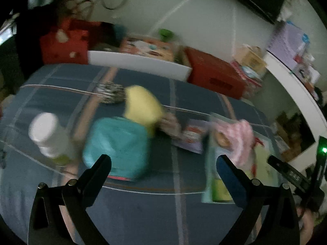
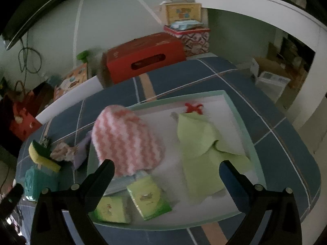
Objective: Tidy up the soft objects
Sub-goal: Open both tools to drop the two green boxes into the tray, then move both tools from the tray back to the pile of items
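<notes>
Sorting approx half done: pink striped cloth [image 2: 126,138] & green cloth [image 2: 206,155] in tray [image 2: 235,110]; sponge [image 2: 41,155], teal pouch [image 1: 116,149] left near bed's edge. Both grippers [image 1: 163,167] [image 2: 166,171] released, empty.

Two green packets [image 2: 149,197], one pink-striped cloth [image 2: 126,140], one green cloth [image 2: 201,153], one sponge [image 2: 44,155].

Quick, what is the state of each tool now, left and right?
Left tool: open, holding nothing.
Right tool: open, holding nothing.
</notes>
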A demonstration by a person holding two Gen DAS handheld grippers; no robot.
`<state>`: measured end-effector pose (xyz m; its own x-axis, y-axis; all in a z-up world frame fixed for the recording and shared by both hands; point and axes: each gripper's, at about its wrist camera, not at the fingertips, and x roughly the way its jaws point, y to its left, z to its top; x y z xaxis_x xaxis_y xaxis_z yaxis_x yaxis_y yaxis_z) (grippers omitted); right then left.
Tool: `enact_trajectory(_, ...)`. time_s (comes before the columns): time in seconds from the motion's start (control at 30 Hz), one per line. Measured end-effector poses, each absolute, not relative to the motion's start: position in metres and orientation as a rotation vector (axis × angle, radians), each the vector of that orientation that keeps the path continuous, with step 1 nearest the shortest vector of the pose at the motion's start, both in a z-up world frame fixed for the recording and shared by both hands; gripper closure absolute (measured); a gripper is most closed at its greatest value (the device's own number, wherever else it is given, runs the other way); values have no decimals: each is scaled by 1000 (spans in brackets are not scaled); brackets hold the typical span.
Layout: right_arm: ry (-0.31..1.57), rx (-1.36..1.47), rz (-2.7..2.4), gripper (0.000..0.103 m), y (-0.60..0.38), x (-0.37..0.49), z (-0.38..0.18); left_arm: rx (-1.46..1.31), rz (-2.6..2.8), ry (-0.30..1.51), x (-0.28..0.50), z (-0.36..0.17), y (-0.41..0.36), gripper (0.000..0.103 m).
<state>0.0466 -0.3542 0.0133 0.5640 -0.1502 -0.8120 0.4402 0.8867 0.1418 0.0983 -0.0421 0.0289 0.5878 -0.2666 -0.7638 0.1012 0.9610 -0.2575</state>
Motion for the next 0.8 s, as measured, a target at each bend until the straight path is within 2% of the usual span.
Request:
enact_trajectory(0.37,884,253,-209,0,-293,66,21,-260,-4,916,100,29,41,1)
enact_trajectory(0.8,892,214,-48,0,-227,99,17,-258,-47,948,118,37,39,1)
